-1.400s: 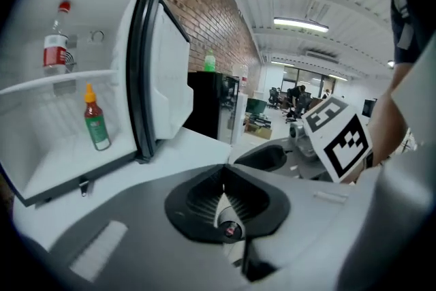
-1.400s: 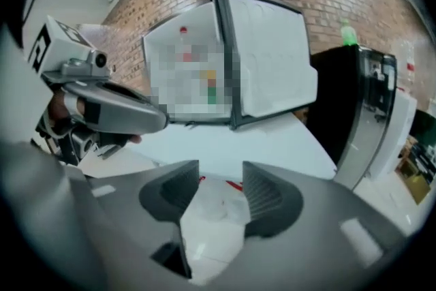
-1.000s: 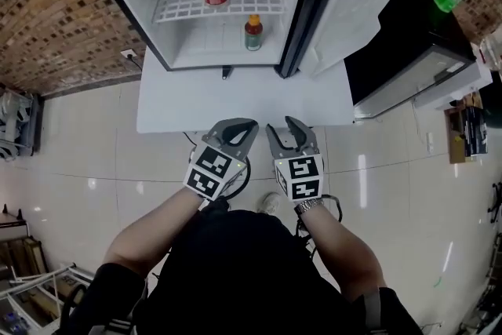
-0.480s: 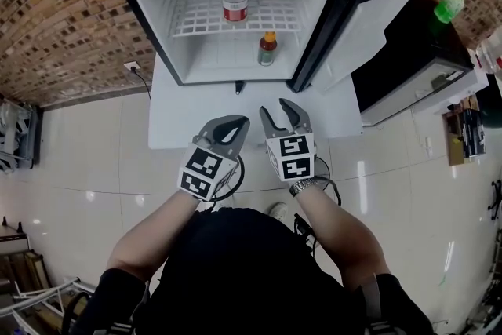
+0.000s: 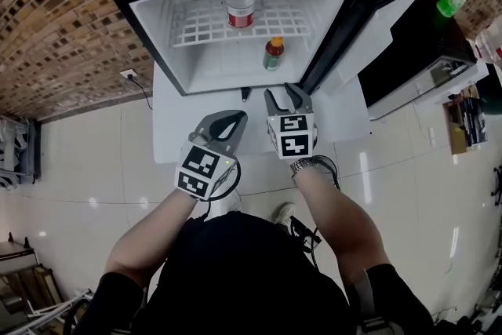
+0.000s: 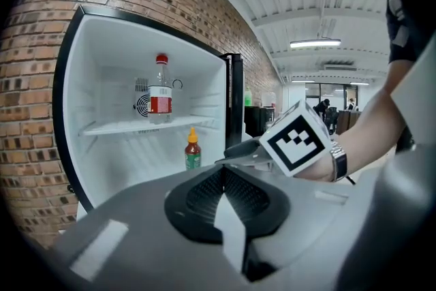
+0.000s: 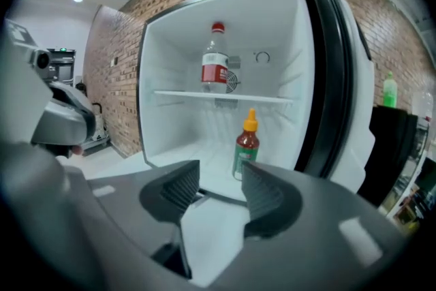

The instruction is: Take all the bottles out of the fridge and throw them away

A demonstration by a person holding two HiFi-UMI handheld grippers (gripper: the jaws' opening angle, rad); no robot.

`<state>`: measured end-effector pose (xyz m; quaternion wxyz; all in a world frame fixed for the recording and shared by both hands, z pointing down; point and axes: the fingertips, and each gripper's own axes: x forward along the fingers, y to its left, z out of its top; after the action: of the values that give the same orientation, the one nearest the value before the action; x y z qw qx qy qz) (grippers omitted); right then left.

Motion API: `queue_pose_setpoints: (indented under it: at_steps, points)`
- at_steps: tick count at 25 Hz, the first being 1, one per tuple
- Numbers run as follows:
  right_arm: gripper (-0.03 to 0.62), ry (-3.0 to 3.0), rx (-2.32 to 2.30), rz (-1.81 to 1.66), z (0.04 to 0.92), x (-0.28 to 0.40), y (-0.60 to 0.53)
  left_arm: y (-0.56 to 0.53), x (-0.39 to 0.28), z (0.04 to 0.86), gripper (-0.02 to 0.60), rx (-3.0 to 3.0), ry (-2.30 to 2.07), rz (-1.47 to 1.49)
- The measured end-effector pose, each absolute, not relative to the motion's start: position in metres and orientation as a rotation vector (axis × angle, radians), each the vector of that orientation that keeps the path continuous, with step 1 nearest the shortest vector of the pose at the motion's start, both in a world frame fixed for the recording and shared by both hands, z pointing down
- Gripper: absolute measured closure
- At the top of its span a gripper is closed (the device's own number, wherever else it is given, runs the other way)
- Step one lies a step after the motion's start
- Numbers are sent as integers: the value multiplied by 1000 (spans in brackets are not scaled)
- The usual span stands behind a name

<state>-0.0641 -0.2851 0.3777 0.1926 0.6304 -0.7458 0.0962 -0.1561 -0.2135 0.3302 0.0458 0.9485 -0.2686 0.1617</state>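
Note:
The small fridge (image 5: 149, 27) stands open on a white base. A clear bottle with a red label and red cap (image 5: 239, 9) (image 6: 160, 88) (image 7: 215, 68) stands on its wire shelf. A sauce bottle with an orange cap and green label (image 5: 273, 54) (image 6: 193, 150) (image 7: 246, 144) stands on the fridge floor. My right gripper (image 5: 284, 97) (image 7: 216, 191) is open and empty just in front of the fridge, pointing at the sauce bottle. My left gripper (image 5: 230, 121) (image 6: 223, 177) is shut and empty, lower and to the left.
The fridge door (image 5: 375, 27) hangs open to the right. A black cabinet (image 5: 420, 43) with a green bottle (image 5: 452, 1) on it stands further right. Brick wall (image 5: 63, 20) behind, glossy tiled floor (image 5: 86, 169) below. A wall socket with a cable (image 5: 129, 75) is left of the fridge.
Both grippers have moved forward towards the fridge; the right one has come up to the fridge opening. Their jaws look the same.

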Motion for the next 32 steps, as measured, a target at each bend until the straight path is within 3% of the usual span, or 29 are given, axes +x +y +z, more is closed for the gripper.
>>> queue_pose_setpoints:
  at_steps: [4,10,14,32]
  points:
    - [397,-2059,1797,293,389,-57,-317,-224,-167,337,578,2887,-813,518]
    - [319,-2019,1812,341,404,-49,-363,-229,-184,351,578,2865,-813,568]
    - [306,-1971,1828,354,419,-36,-392,-234,-199,363,578,2834,-833,605]
    - [318,-1941,1861,401,442,-27,-426,-248,-225,383,578,2776,-877,650]
